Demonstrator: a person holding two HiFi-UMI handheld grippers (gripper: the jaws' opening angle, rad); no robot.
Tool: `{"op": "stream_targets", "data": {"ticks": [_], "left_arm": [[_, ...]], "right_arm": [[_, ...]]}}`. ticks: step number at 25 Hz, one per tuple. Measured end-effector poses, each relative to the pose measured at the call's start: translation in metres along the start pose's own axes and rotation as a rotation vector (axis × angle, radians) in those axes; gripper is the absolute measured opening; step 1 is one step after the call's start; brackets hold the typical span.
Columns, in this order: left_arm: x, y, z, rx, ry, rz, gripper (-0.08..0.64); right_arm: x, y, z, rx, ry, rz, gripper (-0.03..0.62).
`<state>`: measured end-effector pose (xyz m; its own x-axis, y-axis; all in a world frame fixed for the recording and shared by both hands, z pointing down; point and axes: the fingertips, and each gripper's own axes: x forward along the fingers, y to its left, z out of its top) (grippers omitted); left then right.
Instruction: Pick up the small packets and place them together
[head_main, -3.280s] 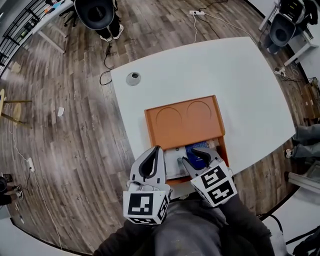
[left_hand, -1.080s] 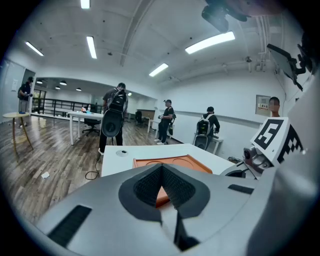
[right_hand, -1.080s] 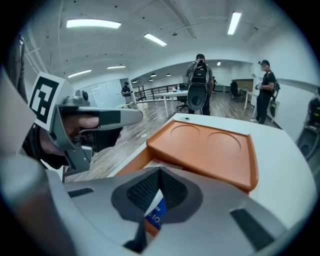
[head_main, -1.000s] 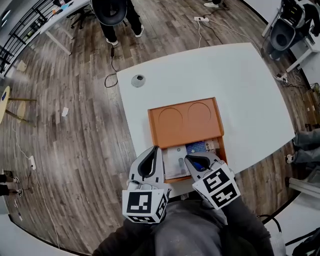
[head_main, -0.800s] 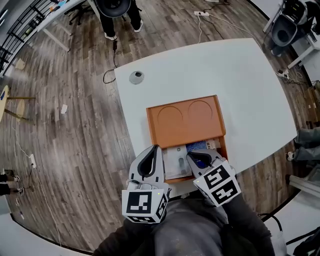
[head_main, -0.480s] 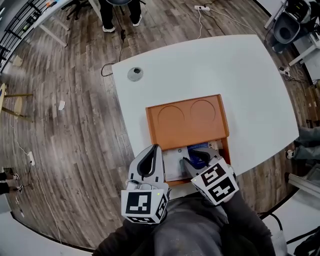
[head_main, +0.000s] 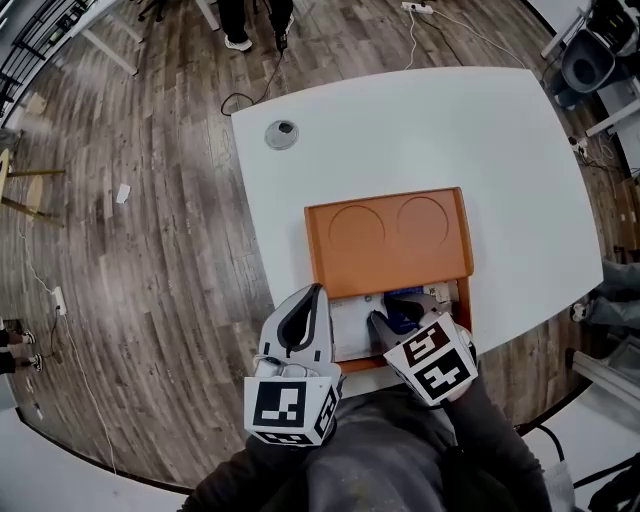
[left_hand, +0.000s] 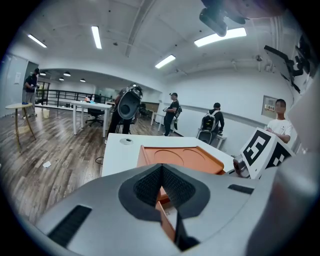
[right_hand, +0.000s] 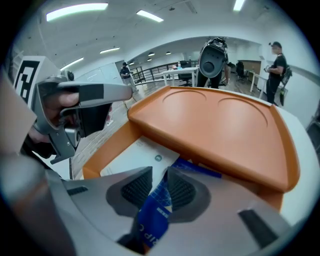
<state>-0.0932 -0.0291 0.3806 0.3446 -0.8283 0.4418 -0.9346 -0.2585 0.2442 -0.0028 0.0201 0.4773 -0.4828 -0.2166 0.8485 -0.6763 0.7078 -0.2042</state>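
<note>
Over the box's (head_main: 390, 250) open end, the right tongs (right_hand: 160, 174) have just been opening — a blue packet (right_hand: 152, 215) stands loose between them, above a white packet (right_hand: 132, 157). Left tongs (left_hand: 162, 169) are closed, empty. This placement looks nearly done — no stray packets show on the surface (head_main: 500, 140).

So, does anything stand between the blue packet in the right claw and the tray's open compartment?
Nothing visible does. The blue packet stands in the right claw, whose jaws have just been opening, right over the open part of the orange tray, where a white packet lies flat.
</note>
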Motion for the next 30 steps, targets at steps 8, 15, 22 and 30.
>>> {"op": "stream_targets", "data": {"ticks": [8, 15, 22, 30], "left_arm": [[-0.001, 0.001, -0.004, 0.001, 0.002, -0.002, -0.005], [-0.003, -0.002, 0.002, 0.009, -0.009, -0.010, -0.005], [-0.014, -0.003, 0.009, 0.019, -0.038, -0.014, -0.005], [-0.038, -0.013, 0.024, 0.040, -0.085, -0.024, -0.005]], "right_arm": [[-0.001, 0.001, 0.000, -0.020, -0.019, -0.008, 0.006], [-0.021, 0.008, 0.012, -0.027, -0.087, -0.010, 0.005], [-0.050, 0.025, 0.030, -0.070, -0.197, -0.047, 0.005], [-0.092, 0.046, 0.051, -0.128, -0.288, -0.091, 0.005]]}}
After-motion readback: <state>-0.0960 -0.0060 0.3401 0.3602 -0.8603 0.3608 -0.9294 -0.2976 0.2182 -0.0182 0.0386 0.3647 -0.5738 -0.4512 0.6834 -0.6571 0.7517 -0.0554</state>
